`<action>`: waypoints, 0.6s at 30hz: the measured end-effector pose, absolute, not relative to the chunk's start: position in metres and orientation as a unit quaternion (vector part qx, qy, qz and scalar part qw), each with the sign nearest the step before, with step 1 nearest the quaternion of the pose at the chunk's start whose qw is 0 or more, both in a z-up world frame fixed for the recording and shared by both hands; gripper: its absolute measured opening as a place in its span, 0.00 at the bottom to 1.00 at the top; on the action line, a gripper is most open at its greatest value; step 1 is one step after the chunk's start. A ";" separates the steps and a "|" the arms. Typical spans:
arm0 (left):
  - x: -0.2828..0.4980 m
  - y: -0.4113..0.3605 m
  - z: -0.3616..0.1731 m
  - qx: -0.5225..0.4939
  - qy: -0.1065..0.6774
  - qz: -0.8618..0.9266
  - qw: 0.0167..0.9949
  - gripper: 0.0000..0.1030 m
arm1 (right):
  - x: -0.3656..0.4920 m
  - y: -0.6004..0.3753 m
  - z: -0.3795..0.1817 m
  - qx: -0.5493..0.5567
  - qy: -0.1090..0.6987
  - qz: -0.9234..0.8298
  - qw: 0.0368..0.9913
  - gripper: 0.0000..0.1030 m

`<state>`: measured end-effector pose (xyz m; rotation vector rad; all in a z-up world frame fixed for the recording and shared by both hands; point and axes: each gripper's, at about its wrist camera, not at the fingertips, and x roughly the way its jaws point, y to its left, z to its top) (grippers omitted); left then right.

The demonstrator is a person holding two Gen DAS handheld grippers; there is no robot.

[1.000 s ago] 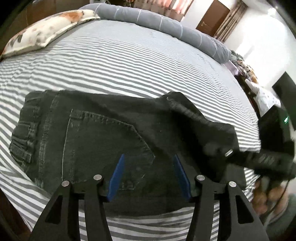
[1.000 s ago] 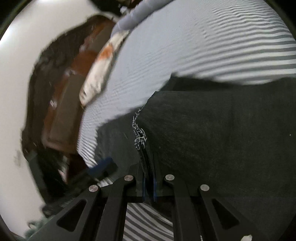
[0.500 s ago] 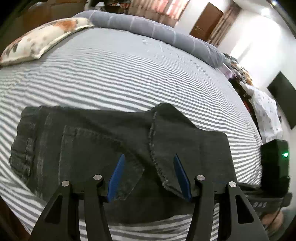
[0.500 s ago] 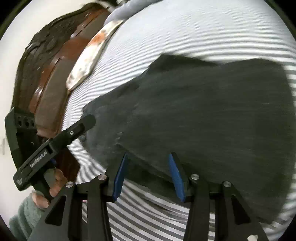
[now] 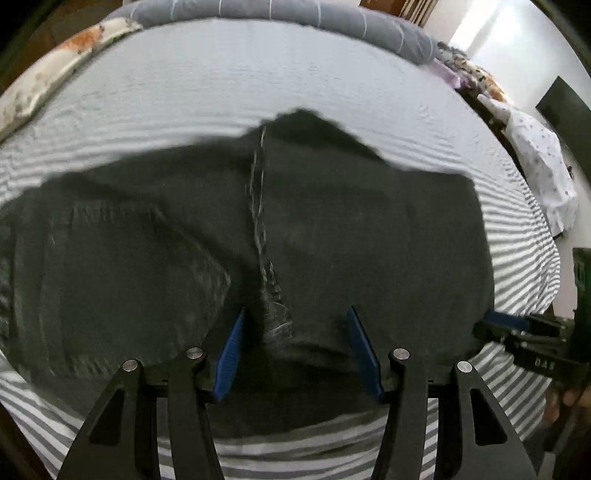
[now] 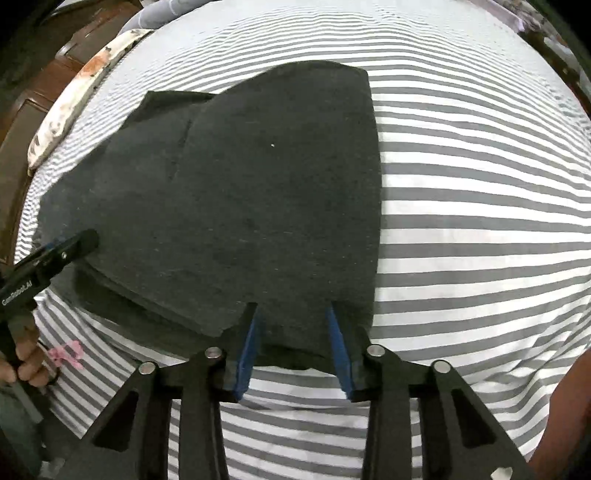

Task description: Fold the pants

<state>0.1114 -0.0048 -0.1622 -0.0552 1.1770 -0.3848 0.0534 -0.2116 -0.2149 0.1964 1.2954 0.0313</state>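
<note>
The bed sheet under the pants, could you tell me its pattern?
Grey and white stripes on the bed sheet, clearest in the right wrist view.

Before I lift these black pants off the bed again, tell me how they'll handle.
The pants will likely flop: they already lie folded in soft, flat layers. Probably heavyish for cloth, since the frayed hem and stitched pocket suggest denim. They seem unlikely to slide on the striped sheet.

Your pants [image 5: 332, 236] lie folded on the bed sheet [image 6: 480, 229], near its front edge. A pillow [image 5: 55, 70] lies far behind them to the left, a rolled blanket [image 5: 295, 18] along the far side. Your left gripper [image 5: 295, 350] hangs over the hem, your right gripper [image 6: 291, 347] over the pants' near right corner.
</note>
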 end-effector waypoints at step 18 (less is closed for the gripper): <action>0.140 -0.013 -0.122 -0.005 0.488 -0.185 0.853 0.54 | 0.128 -0.257 -0.159 0.100 0.550 -0.006 0.829 0.23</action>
